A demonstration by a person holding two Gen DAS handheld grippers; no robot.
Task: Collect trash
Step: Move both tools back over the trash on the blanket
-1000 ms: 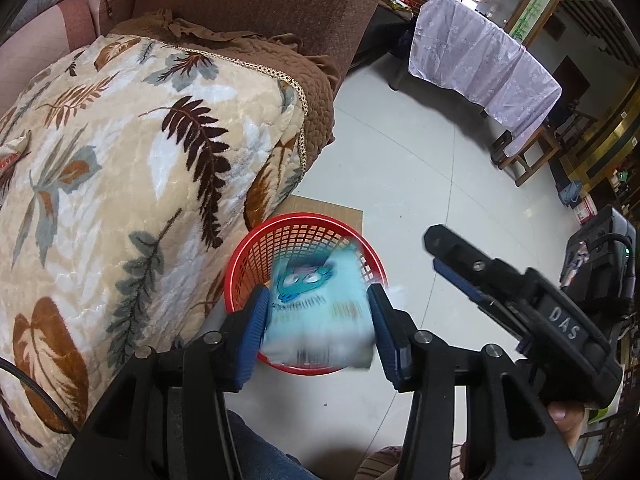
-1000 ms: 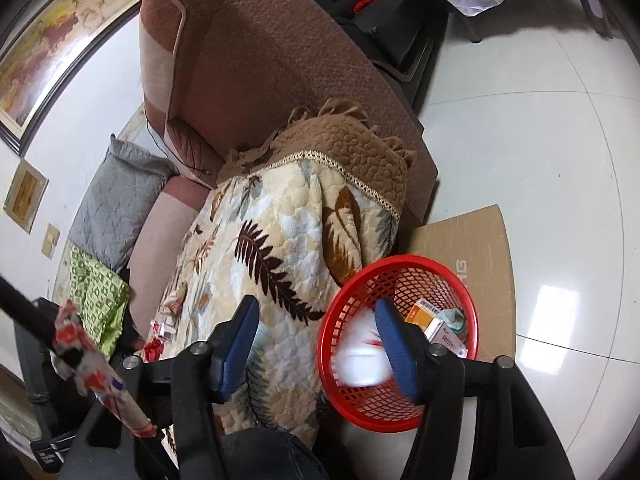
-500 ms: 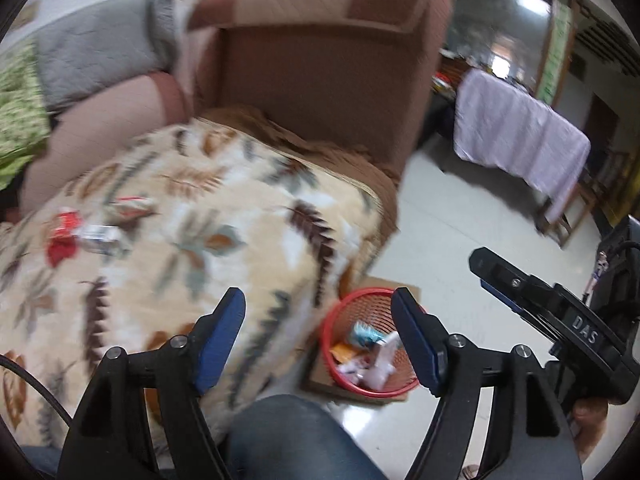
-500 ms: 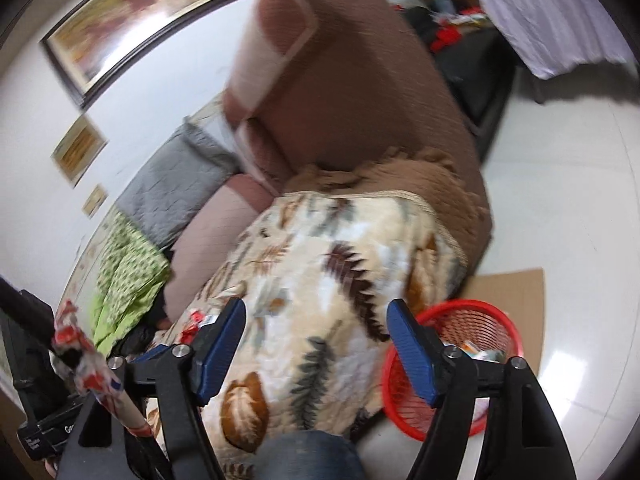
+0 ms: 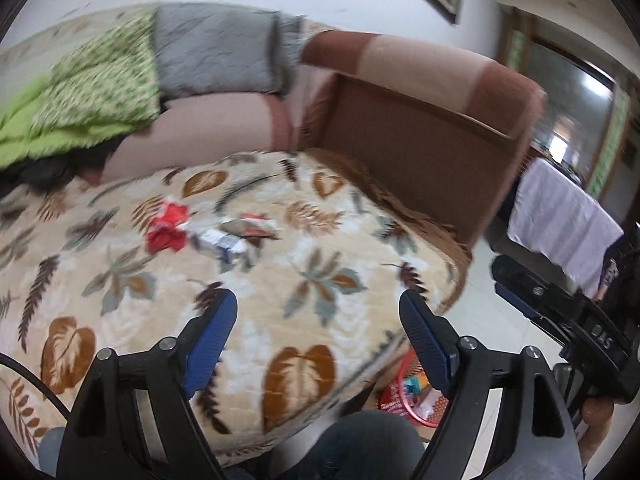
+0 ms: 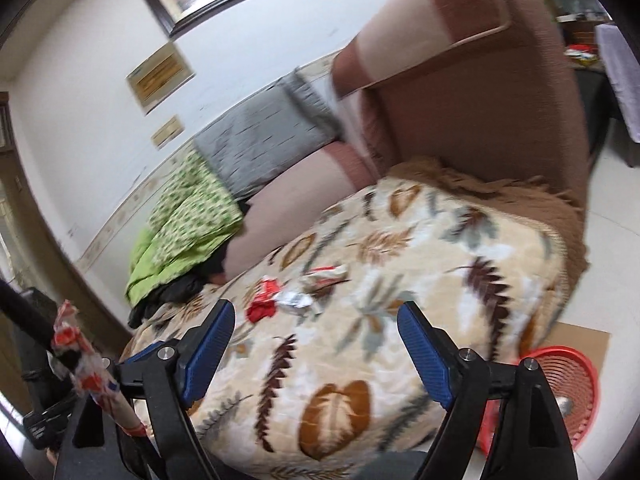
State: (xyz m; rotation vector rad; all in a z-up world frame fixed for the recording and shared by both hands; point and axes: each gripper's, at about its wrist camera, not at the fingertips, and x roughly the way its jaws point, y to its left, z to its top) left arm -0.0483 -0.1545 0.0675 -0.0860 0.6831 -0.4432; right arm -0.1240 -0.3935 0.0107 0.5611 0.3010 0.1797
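1. My left gripper [image 5: 318,332] is spread wide, nothing between the blue pads, over the leaf-print blanket [image 5: 312,264] on the sofa [image 5: 420,136].
2. My right gripper [image 6: 316,338] is also wide open and empty, over the same blanket [image 6: 420,280].
3. Trash on the blanket, clustered near the middle: red crumpled wrapper [image 5: 168,228], white-blue crumpled packet [image 5: 224,246] just right of it, and a red-white wrapper [image 5: 256,224] behind that. Print on them too blurred to read.
4. Same cluster in the right wrist view: red crumpled wrapper [image 6: 262,304], white-blue crumpled packet [image 6: 296,300], red-white wrapper [image 6: 326,272].
5. Red basket [image 6: 568,384] sits on the floor at the blanket's right edge, on a cardboard sheet [image 6: 580,338]. In the left wrist view only part of its rim [image 5: 400,388] shows, with some packets inside.
6. Only readable writing: "DAS" on my right gripper body [image 5: 600,340], seen from the left wrist view, held in my right hand [image 5: 596,412].
7. Green patterned cloth [image 5: 88,92] and grey cushion [image 5: 216,52] lie at the sofa back; frames are motion-blurred.
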